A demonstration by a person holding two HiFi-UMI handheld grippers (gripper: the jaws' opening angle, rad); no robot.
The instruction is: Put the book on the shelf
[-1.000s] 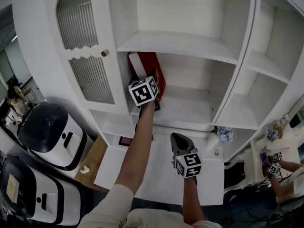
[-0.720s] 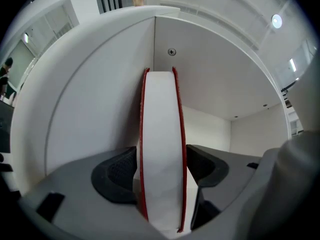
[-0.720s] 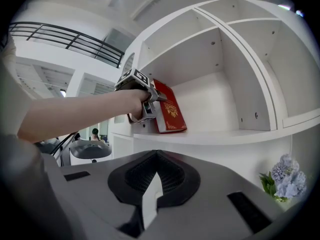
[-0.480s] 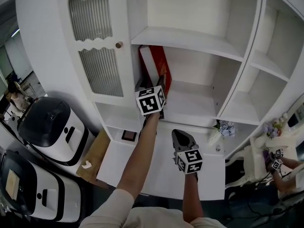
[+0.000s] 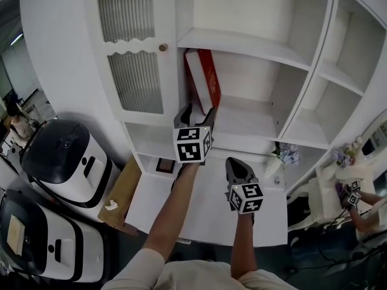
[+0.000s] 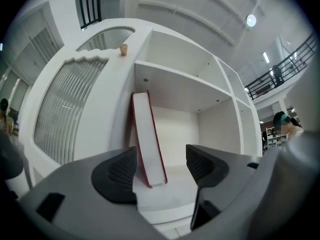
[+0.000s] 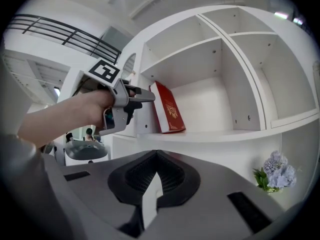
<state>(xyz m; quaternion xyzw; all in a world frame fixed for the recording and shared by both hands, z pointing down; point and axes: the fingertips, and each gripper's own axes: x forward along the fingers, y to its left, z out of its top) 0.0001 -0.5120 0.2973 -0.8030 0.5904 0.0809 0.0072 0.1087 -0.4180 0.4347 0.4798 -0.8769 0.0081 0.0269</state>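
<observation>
A red book [image 5: 203,77] stands on the white shelf [image 5: 248,124], leaning against the compartment's left wall. In the left gripper view the red book [image 6: 147,139] shows its white page edge, seen between the jaws but farther off, on the shelf. My left gripper [image 5: 195,115] is open, just in front of the shelf edge, holding nothing. The left gripper [image 7: 135,98] also shows in the right gripper view, near the red book [image 7: 168,113]. My right gripper [image 5: 237,170] is shut and empty, lower down over the white counter [image 5: 205,210].
A glass-fronted cabinet door [image 5: 134,53] with a round knob [image 5: 162,47] stands left of the book's compartment. A small bunch of flowers [image 5: 286,154] sits at the counter's right. Two white-and-black machines [image 5: 66,165] stand at the lower left. More open compartments lie right.
My left gripper has let go of the book and drawn back from the shelf, jaws open. The book stays leaning in the compartment. The right gripper has hardly moved.
</observation>
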